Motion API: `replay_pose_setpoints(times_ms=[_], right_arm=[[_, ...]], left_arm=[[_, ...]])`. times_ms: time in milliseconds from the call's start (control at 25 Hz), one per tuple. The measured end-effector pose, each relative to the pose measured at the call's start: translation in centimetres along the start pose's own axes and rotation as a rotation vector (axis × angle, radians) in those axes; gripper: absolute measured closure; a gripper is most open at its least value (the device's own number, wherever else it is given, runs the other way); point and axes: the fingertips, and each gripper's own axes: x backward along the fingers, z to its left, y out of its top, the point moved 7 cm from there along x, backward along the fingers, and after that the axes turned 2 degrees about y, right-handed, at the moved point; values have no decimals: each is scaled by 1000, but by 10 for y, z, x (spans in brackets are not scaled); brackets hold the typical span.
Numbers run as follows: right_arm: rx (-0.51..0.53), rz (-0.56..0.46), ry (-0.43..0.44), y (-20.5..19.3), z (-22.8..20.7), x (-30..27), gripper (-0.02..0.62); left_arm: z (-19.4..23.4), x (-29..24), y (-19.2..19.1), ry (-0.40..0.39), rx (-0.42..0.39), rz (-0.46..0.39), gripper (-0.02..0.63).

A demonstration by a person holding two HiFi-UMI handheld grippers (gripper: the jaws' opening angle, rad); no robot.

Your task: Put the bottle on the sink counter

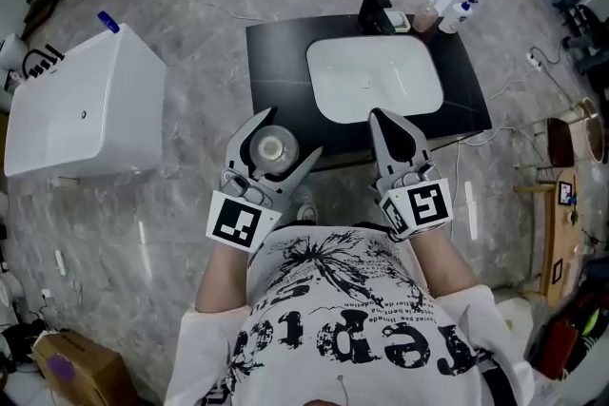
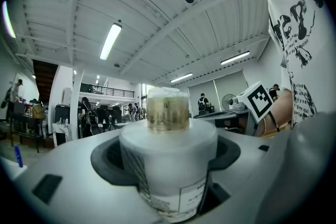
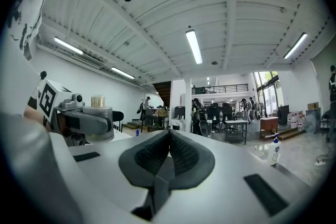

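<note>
A white bottle with a gold cap (image 1: 272, 147) stands upright between the jaws of my left gripper (image 1: 285, 134), which is shut on it just in front of the counter's near left corner. In the left gripper view the bottle (image 2: 169, 153) fills the middle, its labelled body pinched between the grey pads. The sink counter (image 1: 276, 52) is a black top with a white basin (image 1: 373, 76). My right gripper (image 1: 383, 117) is shut and holds nothing, its tip over the counter's front edge. Its dark ribbed pads (image 3: 184, 157) are pressed together.
At the counter's back edge stand a black fixture (image 1: 374, 9) and a pump bottle (image 1: 461, 14). A large white tub (image 1: 86, 105) with a blue-capped item (image 1: 108, 21) stands on the floor to the left. A cardboard box (image 1: 76, 366) lies at lower left. Cables run across the marble floor.
</note>
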Motion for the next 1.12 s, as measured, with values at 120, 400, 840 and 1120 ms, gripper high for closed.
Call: replay_pose_setpoints(times_ms=[120,400,840,1120], right_arm=[[-10,5,23,-5,-4,-35,580],[-17,54,59,-30,-40,-103,580],[-31,116,210,-75,-137,-249,580],[-31,186,262,-135,-185,-327,580]], left_arm=[[33,-15,-9,3,16,17,258],[84,-67,-44,41,25,67,258],[177,-192,-122,204,73,127,258],[225,-252,-216,265,101,242,259]])
